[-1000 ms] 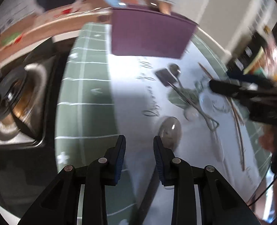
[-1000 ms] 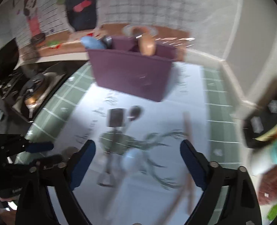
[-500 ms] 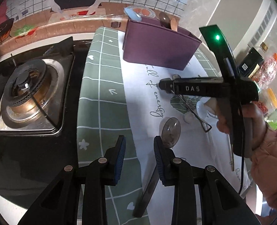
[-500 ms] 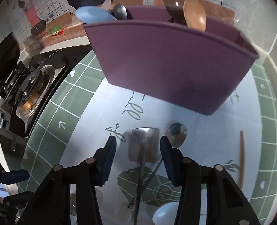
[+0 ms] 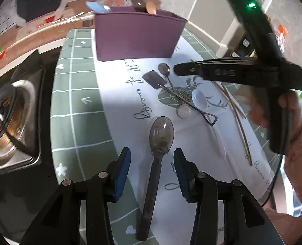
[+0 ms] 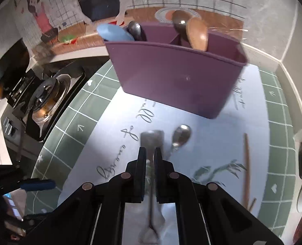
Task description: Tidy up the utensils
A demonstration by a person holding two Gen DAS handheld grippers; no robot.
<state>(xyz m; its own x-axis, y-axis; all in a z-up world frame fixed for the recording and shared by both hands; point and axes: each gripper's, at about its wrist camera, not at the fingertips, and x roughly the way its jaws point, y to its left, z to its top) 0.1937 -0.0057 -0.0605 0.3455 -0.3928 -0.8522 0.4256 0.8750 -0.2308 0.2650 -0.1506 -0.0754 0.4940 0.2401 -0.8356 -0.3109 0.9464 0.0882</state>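
here the left gripper (image 5: 149, 164) has just been opening; its jaws stand apart on either side of the dark spoon (image 5: 158, 155) without touching it, the spoon's bowl at twelve o'clock from the tips. the right gripper (image 6: 149, 159) has just been closing and now pinches the thin handle of the small metal spatula (image 6: 152, 137). a steel spoon (image 6: 180, 135) lies at two o'clock. beyond, the purple utensil holder (image 6: 175, 75) stands on the mat (image 6: 69, 126).
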